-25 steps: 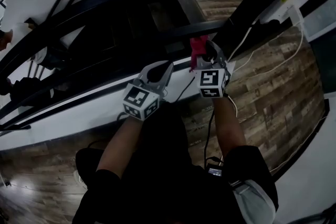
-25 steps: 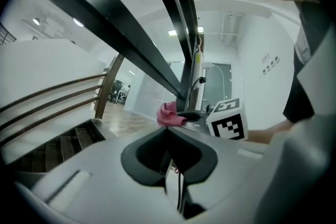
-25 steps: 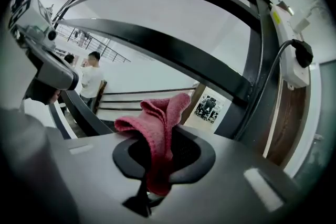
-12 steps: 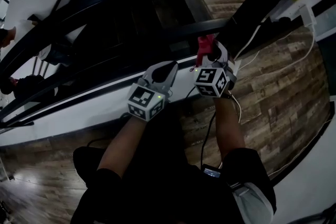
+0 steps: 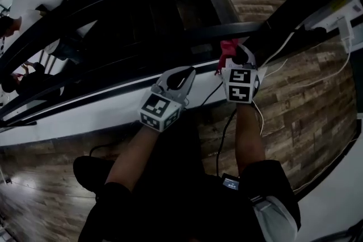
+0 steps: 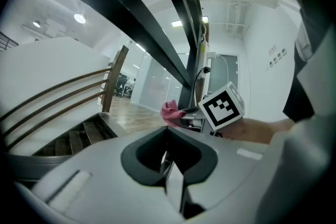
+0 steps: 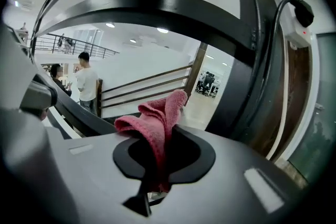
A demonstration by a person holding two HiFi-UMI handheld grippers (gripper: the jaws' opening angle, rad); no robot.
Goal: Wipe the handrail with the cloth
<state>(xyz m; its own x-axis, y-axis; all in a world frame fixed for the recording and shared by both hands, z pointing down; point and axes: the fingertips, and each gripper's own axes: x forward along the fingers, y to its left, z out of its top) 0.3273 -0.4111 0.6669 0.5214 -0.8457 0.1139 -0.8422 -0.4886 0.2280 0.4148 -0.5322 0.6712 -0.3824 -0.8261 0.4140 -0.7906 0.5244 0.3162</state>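
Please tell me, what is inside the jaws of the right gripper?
A pink cloth is pinched in the right gripper; its folded top stands out above the jaws. Its lower end sinks between them and is covered there.

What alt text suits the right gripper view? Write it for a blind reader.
The right gripper is shut on a bunched pink cloth that sticks up between its jaws. Behind it a dark handrail curves across, with people standing at left.
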